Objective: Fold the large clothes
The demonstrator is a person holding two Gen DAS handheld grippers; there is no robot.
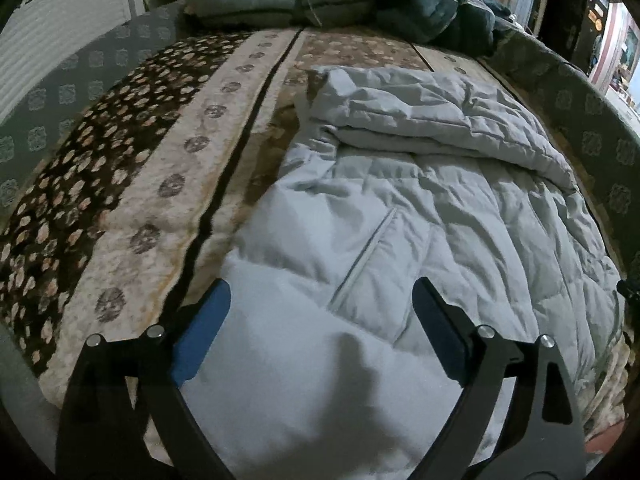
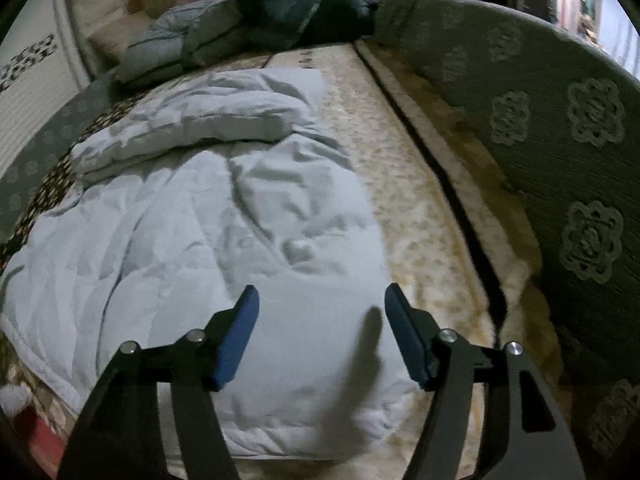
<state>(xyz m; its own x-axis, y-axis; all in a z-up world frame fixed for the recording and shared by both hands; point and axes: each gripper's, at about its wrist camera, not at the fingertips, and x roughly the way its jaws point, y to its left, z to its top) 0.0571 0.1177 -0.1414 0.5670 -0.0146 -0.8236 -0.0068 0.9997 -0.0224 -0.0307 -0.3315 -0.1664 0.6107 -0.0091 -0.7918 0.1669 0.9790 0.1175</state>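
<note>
My left tool (image 1: pixel 322 300) points down at the bed, its blue pads spread wide, with nothing in them. My right tool (image 2: pixel 322 306) is open too, less wide, and holds nothing. Under both lies the big white puffy coat (image 1: pixel 420 200). Its near edge bulges right below my left tool. Its side edge runs just left of that tool's left pad (image 1: pixel 204 332). Past that edge the spotted blanket (image 1: pixel 120 168) is bare, with lots of room. Beside my right tool's right pad (image 2: pixel 406 340) the coat ends, and a strip of blanket runs to the green patterned cushion (image 2: pixel 560 160). The coat is wrinkled. One sleeve (image 2: pixel 200 120) is folded across its far end. Beyond it sit dark bundled clothes (image 2: pixel 280 20).
</note>
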